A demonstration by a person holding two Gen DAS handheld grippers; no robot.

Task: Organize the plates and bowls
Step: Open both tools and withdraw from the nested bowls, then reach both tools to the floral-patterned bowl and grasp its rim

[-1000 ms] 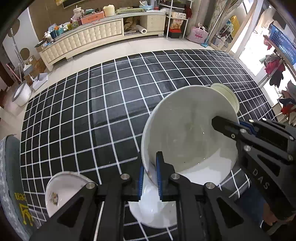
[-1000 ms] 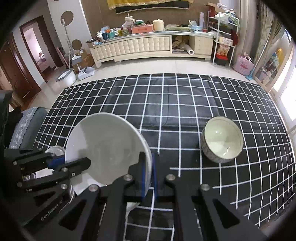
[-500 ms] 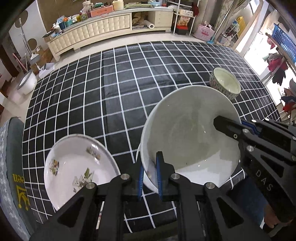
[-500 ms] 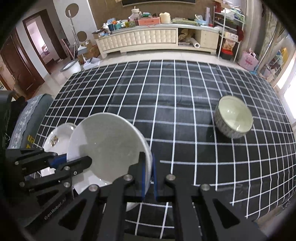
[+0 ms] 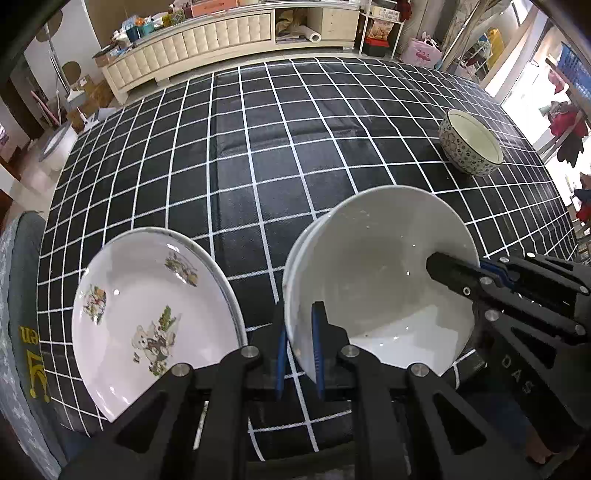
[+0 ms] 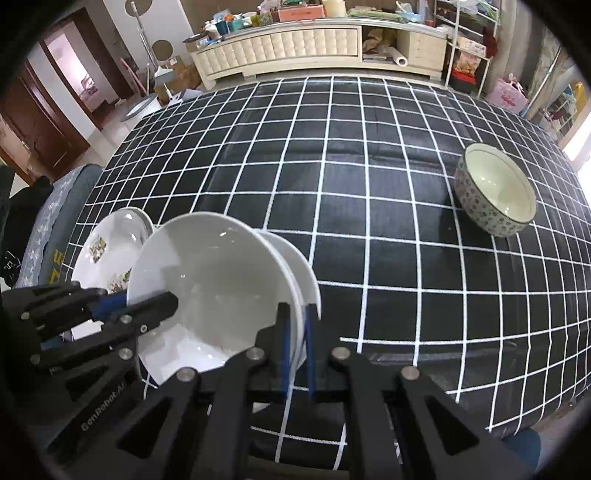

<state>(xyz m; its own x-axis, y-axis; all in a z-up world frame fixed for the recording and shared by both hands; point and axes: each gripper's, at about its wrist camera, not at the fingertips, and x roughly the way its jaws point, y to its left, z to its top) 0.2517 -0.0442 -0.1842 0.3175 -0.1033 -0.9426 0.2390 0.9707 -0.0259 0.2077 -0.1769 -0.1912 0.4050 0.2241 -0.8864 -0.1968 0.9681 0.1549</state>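
Observation:
Both grippers hold one large white bowl (image 5: 376, 280) (image 6: 214, 280), tilted just above the black checked tablecloth (image 5: 258, 147). My left gripper (image 5: 298, 317) (image 6: 147, 306) is shut on its left rim. On the opposite rim my right gripper (image 6: 297, 314) (image 5: 454, 271) is also shut. The edge of a second white dish (image 6: 301, 273) (image 5: 297, 251) shows directly under the bowl. A white plate with printed pictures (image 5: 147, 314) (image 6: 107, 247) lies to the left of it. Far right stands a patterned bowl (image 5: 471, 147) (image 6: 495, 192).
The table's front edge runs just below the grippers. A grey upholstered seat (image 5: 22, 295) borders the table's left side. A long cream cabinet (image 5: 221, 33) and shelves stand against the far wall.
Both grippers have come down towards the table with the white bowl between them. The printed plate and the patterned bowl now show more fully.

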